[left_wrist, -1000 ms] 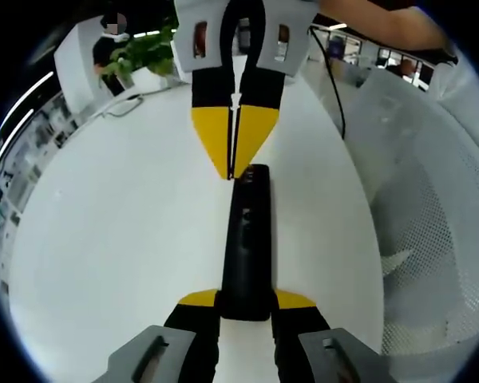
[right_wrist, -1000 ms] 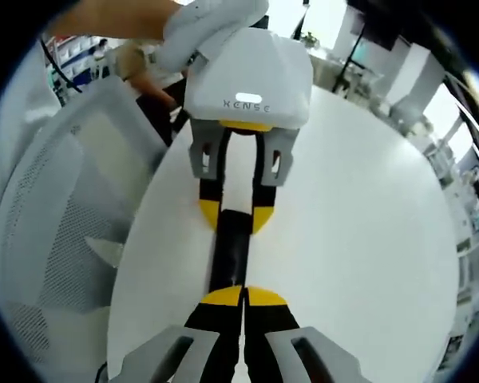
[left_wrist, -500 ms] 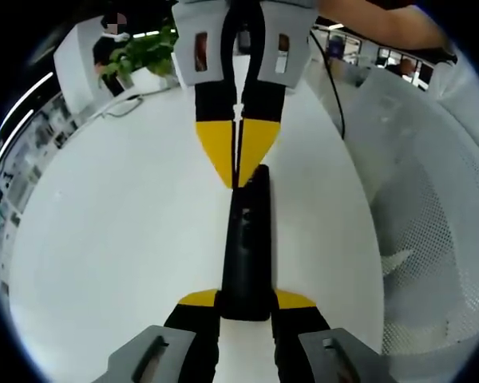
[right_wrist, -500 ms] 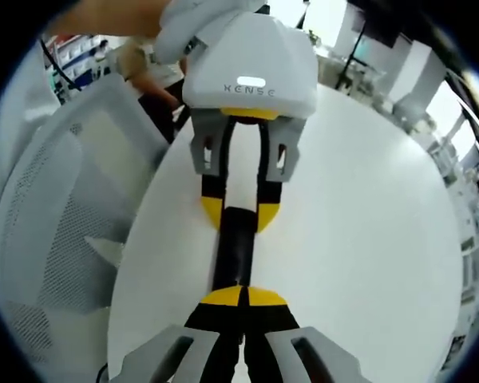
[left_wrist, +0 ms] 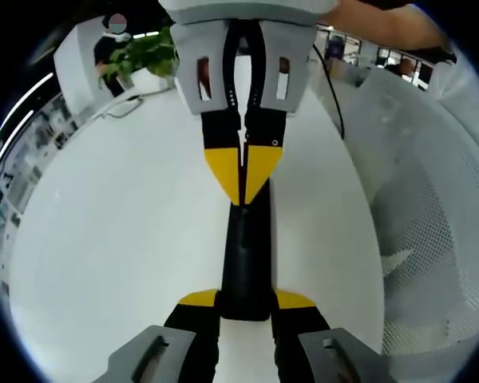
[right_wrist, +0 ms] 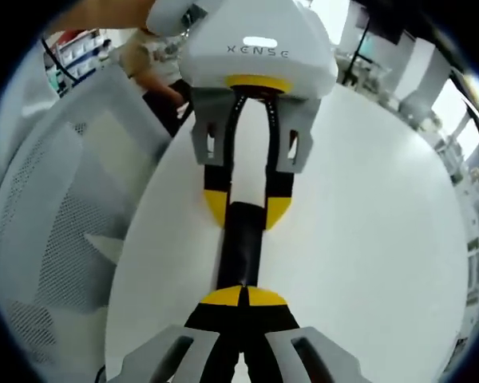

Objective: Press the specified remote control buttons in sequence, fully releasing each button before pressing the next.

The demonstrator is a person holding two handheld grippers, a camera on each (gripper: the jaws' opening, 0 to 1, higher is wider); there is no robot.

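1. Gripping one end of the black remote control (left_wrist: 246,263) between its yellow-tipped fingers (left_wrist: 198,300), the left gripper (left_wrist: 246,302) is closed on the remote's sides, one pad on each side.
2. Running straight away from those fingers, the remote lies flat on the white table (left_wrist: 112,239), its long axis in line with the jaws.
3. At the remote's far end in the left gripper view, the right gripper (left_wrist: 244,195) comes in from the opposite direction, its two yellow tips drawn together into one narrow point with only a thin seam between them.
4. That point lies over the remote's top face near its far end; whether it is actually pressing down or just touching cannot be told.
5. In the right gripper view the same arrangement appears from the other side: the right gripper's own fingers (right_wrist: 223,298) are pressed together at the near end of the remote, and the left gripper straddles the far end.
6. Beyond the left gripper's fingers, a white gloved hand (right_wrist: 172,12) holds its housing.
7. Off to one side of the table stands a white mesh chair (left_wrist: 431,239).
8. Farther out past the right gripper's fingers, a green plant (left_wrist: 144,52) sits at the table's far edge.
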